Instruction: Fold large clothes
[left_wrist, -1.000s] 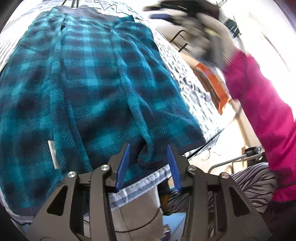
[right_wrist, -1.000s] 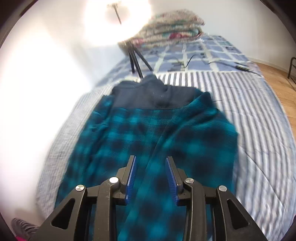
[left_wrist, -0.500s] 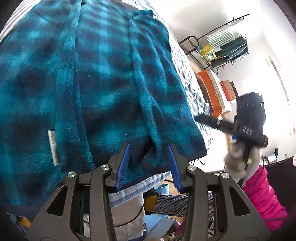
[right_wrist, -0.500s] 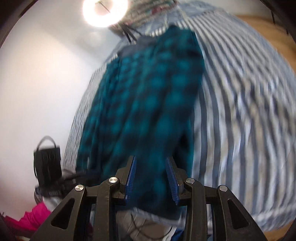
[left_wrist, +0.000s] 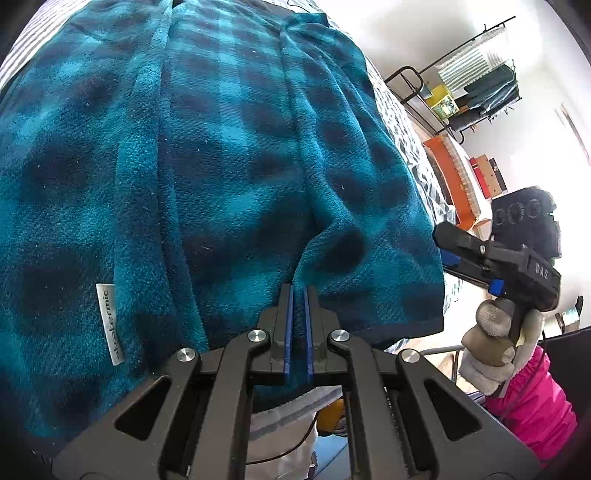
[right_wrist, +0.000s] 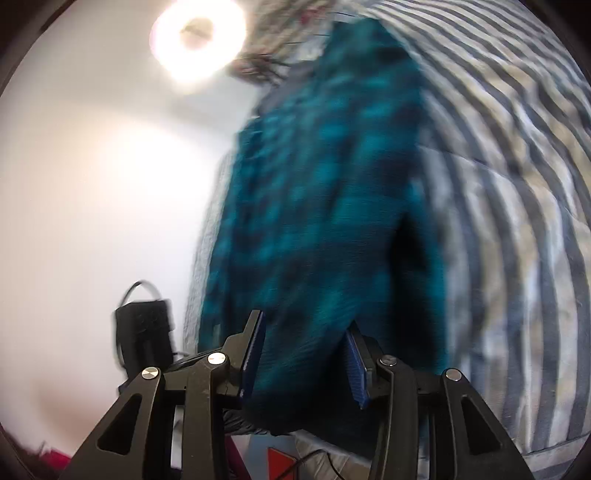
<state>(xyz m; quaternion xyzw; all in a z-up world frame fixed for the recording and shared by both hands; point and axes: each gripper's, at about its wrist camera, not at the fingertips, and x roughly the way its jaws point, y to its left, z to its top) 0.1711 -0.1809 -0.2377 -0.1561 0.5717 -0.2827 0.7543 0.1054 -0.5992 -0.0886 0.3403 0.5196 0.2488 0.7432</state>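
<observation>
The plaid fleece garment (left_wrist: 229, 177) is not yet folded; its hem is clenched by the left tool (left_wrist: 298, 306), while the right tool (right_wrist: 303, 354) is spread around the lower-right corner.

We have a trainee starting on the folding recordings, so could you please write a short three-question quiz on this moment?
1. True or false: the left gripper is shut on the hem of the teal plaid garment.
2. How do the right gripper jaws stand? A) shut on the hem B) apart, hem between them C) apart, nothing between them
3. What pattern has the bedcover under the garment?

Key: 1 true; 2 B, they have just been opening; 3 stripes.
</observation>
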